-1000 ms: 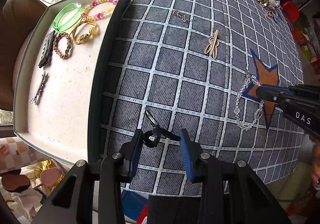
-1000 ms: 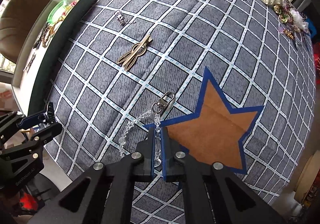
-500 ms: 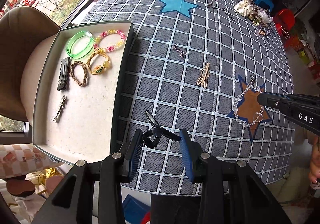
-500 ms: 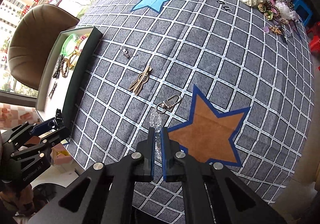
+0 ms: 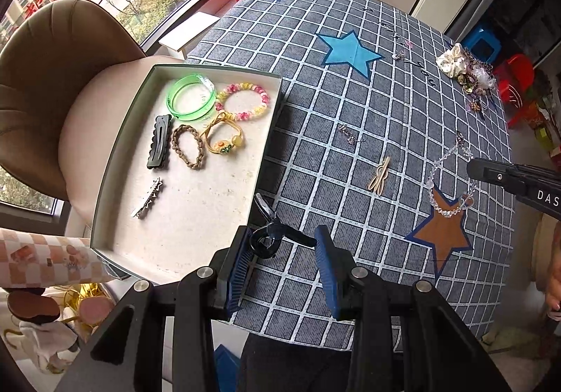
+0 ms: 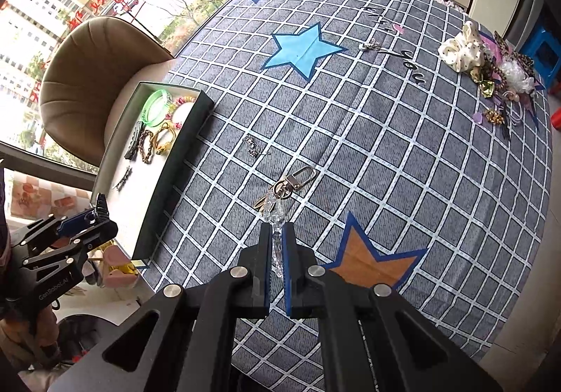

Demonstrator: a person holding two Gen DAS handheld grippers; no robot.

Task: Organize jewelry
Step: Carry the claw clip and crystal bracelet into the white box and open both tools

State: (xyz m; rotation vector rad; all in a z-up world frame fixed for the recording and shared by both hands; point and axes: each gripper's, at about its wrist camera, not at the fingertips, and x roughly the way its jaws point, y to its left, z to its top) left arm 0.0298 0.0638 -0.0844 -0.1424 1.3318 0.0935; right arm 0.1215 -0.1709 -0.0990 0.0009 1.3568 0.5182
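Note:
My left gripper (image 5: 282, 244) is shut on a black hair claw clip (image 5: 271, 237), held in the air above the table edge beside the tray (image 5: 196, 216). The white tray holds a green bangle (image 5: 191, 97), a pink-yellow bead bracelet (image 5: 242, 101), a yellow hair tie (image 5: 222, 139), a braided band (image 5: 188, 146) and two clips. My right gripper (image 6: 277, 241) is shut on a clear crystal bead chain (image 6: 277, 209) with a metal clasp (image 6: 298, 178), lifted off the table; the chain hangs from it in the left wrist view (image 5: 448, 181).
A gold hair clip (image 5: 379, 175) and a small chain (image 5: 349, 135) lie on the checked tablecloth. A pile of scrunchies and trinkets (image 6: 487, 73) sits at the far right. A brown chair (image 5: 52, 76) stands under the tray.
Both grippers have risen well above the table. The right gripper has lifted the crystal chain off the cloth; the left still holds the black claw clip.

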